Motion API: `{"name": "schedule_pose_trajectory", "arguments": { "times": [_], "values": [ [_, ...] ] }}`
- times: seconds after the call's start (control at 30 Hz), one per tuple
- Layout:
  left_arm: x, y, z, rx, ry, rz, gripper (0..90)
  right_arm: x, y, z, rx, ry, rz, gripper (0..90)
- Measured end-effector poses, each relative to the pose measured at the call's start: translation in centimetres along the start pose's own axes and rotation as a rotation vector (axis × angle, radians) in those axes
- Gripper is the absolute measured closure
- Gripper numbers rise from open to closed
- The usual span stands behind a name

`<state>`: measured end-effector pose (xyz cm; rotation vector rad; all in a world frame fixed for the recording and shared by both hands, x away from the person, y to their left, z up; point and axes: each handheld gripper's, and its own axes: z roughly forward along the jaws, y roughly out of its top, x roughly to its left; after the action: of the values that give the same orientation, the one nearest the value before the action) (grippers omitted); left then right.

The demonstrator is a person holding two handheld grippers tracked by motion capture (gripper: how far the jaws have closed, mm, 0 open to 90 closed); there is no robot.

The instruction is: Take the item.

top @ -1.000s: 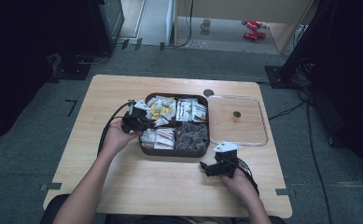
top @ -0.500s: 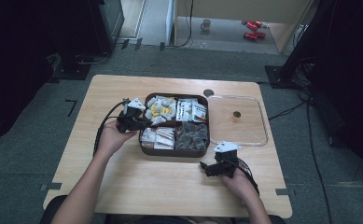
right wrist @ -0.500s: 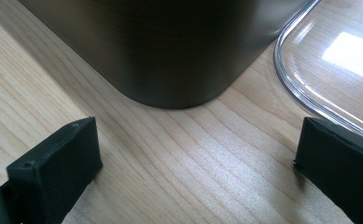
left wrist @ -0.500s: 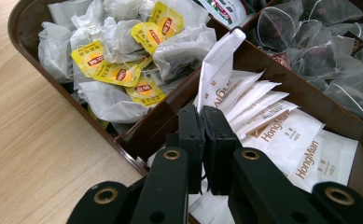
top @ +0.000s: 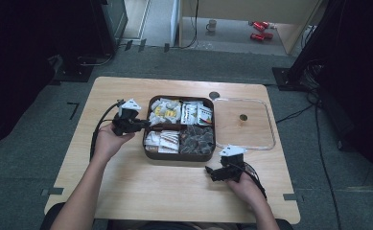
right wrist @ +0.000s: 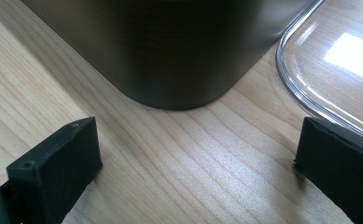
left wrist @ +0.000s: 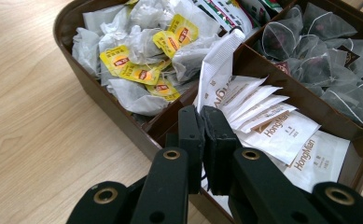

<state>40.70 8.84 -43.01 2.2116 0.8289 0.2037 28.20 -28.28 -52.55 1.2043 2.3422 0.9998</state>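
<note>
Left gripper (left wrist: 201, 114): jaws clenched on white paper sachet (left wrist: 216, 65), long axis upright, above near-left compartment of brown four-compartment plastic tray (top: 149, 154). Right gripper (top: 221, 171): jaws released, on counter (top: 141, 191) beside tray's near-right corner.

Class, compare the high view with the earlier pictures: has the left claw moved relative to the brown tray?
Yes. The left claw, shut on a white sachet, has drawn back leftward to the brown tray's left rim.

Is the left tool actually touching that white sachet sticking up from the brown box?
Touching. In the left gripper view the left tool has its jaws closed on the bottom edge of the white sachet, which stands up above the brown box.
</note>
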Motion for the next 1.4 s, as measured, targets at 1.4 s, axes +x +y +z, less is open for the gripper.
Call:
{"name": "schedule_pose_trajectory", "arguments": {
  "times": [1.4],
  "values": [
    [4.8, -3.8, -2.6, 0.008, 0.097, -0.148, 87.5, 0.0, 0.3, 0.3, 0.003, 0.018, -0.018, 0.0]
  ]
}}
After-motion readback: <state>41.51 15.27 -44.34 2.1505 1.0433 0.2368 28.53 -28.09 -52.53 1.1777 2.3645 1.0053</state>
